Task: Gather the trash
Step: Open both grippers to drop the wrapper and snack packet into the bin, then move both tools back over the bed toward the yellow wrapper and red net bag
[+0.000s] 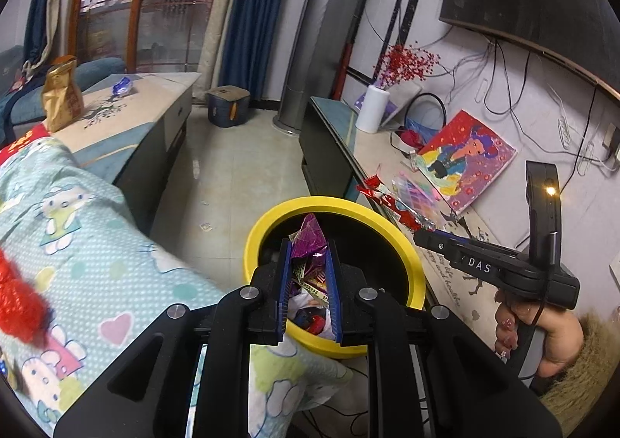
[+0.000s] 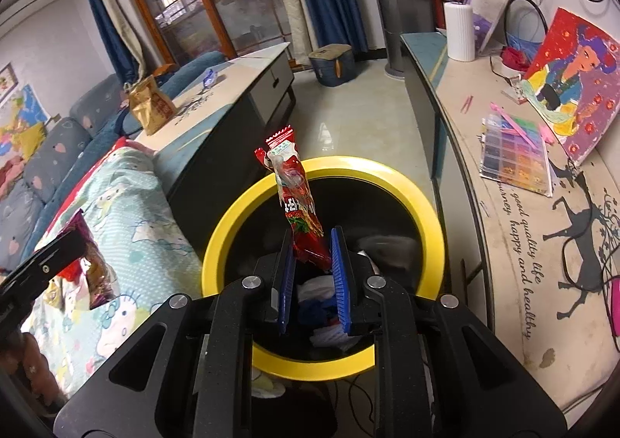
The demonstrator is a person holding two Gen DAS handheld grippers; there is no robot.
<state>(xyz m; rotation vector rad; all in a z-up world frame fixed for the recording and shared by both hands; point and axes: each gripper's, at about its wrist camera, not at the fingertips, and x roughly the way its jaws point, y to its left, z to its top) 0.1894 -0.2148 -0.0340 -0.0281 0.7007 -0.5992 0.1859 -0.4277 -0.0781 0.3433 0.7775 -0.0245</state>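
A yellow-rimmed trash bin (image 1: 387, 217) stands on the floor and holds several wrappers; it also shows in the right wrist view (image 2: 438, 228). My left gripper (image 1: 309, 263) is shut on a purple foil wrapper (image 1: 309, 238) and holds it over the bin. My right gripper (image 2: 312, 248) is shut on a long red snack wrapper (image 2: 296, 201) above the bin. The right gripper (image 1: 422, 230) shows in the left wrist view with the red wrapper (image 1: 391, 201). The left gripper (image 2: 79, 234) shows at the left edge of the right wrist view with the purple wrapper (image 2: 97, 275).
A Hello Kitty blanket (image 1: 77, 228) lies left of the bin. A coffee table (image 2: 240, 85) bears a gold paper bag (image 2: 149, 104) and a blue wrapper (image 2: 209, 78). A sideboard (image 2: 523, 221) on the right holds a painting, a bead box and a white vase (image 2: 459, 31).
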